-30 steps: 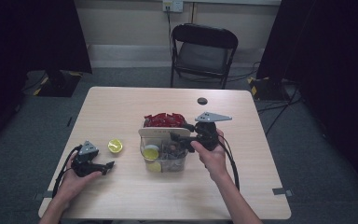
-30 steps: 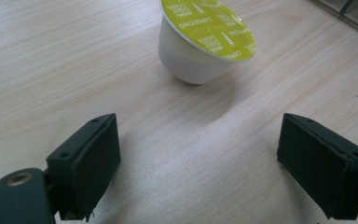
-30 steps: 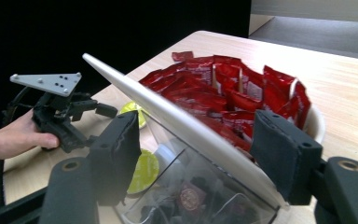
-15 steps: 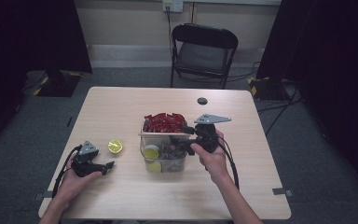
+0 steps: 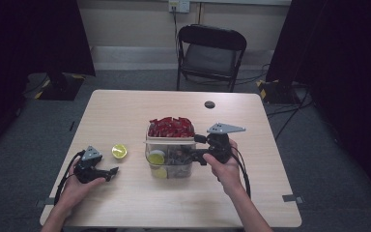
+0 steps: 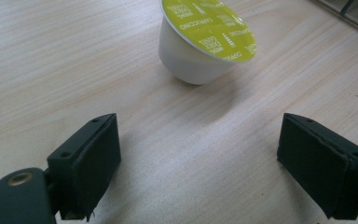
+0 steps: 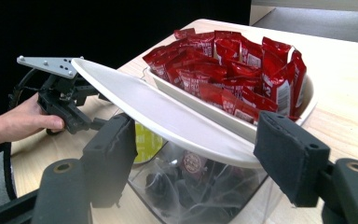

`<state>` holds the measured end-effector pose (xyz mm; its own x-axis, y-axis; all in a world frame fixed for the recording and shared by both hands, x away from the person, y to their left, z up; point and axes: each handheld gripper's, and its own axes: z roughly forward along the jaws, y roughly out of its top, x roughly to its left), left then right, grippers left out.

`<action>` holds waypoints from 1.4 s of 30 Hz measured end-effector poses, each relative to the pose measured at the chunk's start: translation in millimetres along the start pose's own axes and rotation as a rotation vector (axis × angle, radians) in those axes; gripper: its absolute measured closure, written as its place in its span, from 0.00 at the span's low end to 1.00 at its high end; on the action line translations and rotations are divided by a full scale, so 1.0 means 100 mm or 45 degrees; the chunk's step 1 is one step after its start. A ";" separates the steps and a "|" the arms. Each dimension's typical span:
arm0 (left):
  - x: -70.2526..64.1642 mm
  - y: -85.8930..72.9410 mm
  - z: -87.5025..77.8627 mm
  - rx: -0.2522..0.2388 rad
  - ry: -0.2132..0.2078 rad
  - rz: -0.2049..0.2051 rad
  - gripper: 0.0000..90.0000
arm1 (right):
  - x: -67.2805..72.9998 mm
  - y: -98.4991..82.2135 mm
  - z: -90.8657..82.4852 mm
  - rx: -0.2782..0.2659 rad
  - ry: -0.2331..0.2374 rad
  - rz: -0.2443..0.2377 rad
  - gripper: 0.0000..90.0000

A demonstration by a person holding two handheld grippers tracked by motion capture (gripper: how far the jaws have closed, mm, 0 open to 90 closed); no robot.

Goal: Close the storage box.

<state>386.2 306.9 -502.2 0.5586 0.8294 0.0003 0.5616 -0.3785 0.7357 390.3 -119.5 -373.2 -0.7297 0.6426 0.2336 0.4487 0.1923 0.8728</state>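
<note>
Clear plastic box (image 5: 176,168) with a white tray (image 7: 309,99) of red foil sachets (image 7: 233,65) at its far end stands mid-table. At the box's right side is the right gripper (image 5: 194,155). Its jaws have just been opening a little and stand either side of the near end of a tilted thin white lid (image 7: 168,116); whether the pads press it I cannot tell. Left of the box a white capsule with a yellow-green foil top (image 6: 200,46) stands alone, and beyond that the left gripper (image 6: 205,140) rests low, jaws wide and empty, facing the capsule.
</note>
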 end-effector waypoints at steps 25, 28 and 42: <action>0.01 0.01 0.01 0.000 -0.001 -0.001 0.14 | -0.03 -0.15 -0.02 0.038 -0.070 0.040 0.18; 0.01 0.01 0.01 0.001 -0.001 -0.001 0.14 | -0.03 -0.17 -0.01 0.060 -0.078 0.046 0.16; 0.01 0.01 0.01 0.005 -0.001 0.005 0.14 | -0.05 -0.32 0.04 0.093 -0.074 0.050 0.16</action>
<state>387.9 307.3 -502.0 0.5615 0.8274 0.0027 0.5618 -0.3837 0.7330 382.0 -126.0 -404.0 -0.6807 0.6922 0.2399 0.5144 0.2184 0.8293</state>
